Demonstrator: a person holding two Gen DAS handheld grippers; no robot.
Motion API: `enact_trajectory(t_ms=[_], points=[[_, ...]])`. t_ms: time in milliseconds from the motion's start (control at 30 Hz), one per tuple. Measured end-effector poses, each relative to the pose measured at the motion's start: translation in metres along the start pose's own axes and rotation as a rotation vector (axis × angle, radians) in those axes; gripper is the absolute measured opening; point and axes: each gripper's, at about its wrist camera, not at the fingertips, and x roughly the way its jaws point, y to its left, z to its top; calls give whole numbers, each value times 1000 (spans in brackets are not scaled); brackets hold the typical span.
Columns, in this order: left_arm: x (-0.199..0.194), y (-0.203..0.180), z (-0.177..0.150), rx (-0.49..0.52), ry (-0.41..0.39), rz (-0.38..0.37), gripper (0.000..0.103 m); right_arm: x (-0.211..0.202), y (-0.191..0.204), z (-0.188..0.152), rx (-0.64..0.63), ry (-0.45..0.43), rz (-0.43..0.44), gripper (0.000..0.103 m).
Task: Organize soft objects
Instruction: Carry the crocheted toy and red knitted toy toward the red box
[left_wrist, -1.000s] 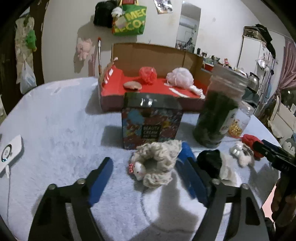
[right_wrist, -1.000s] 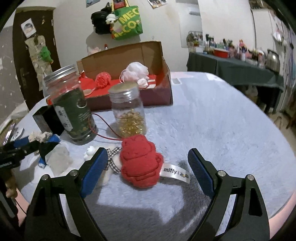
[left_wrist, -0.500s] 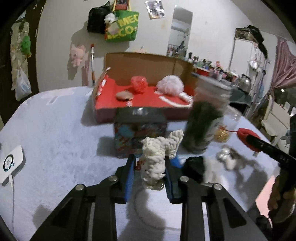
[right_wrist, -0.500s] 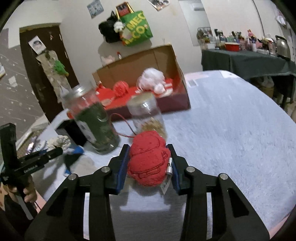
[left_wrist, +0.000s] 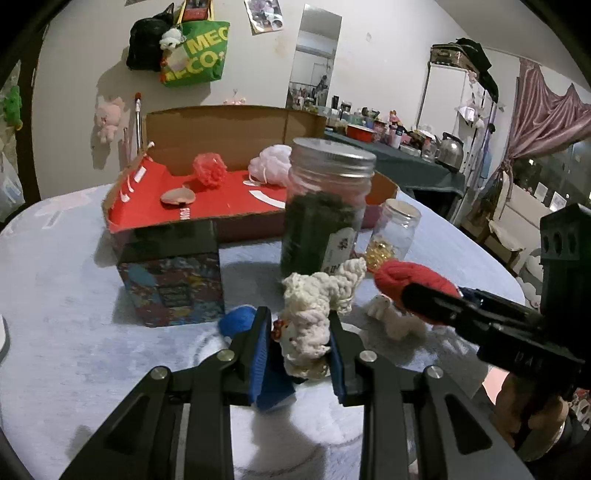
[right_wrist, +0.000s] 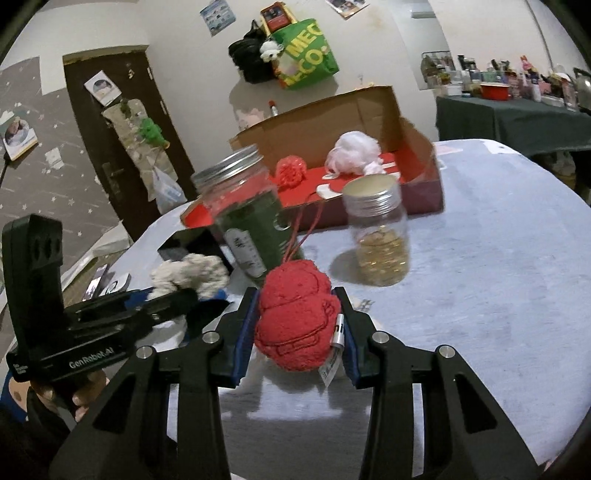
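Gripping a cream knitted toy (left_wrist: 314, 317), the left tongs (left_wrist: 299, 347) were closed on it, in front of the green jar (left_wrist: 325, 214) and lifted off the worktop (left_wrist: 66, 325), likely so it could travel over the clutter. A patterned box (left_wrist: 173, 284) stood left of the jar, and the red-lined cardboard box (left_wrist: 207, 199) lay behind it, already holding a red puff (left_wrist: 209, 170) and a pink puff (left_wrist: 271, 168), so it was probably the destination. Right of the jar sat a small jar (right_wrist: 380, 243) of gold beads. Nearer than both, the right tongs (right_wrist: 295, 325) were clamped on a red plush (right_wrist: 295, 317), held up clear of the surface.
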Motion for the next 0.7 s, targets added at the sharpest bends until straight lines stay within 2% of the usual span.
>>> enact_trajectory(t_ms=[300,700], points=[[3,4,-2,-24,12,-7,30,12,-1,-3,16,37,22,38],[-6,11,0,-34,0,3,30,10,-6,-4,24,34,9,38]])
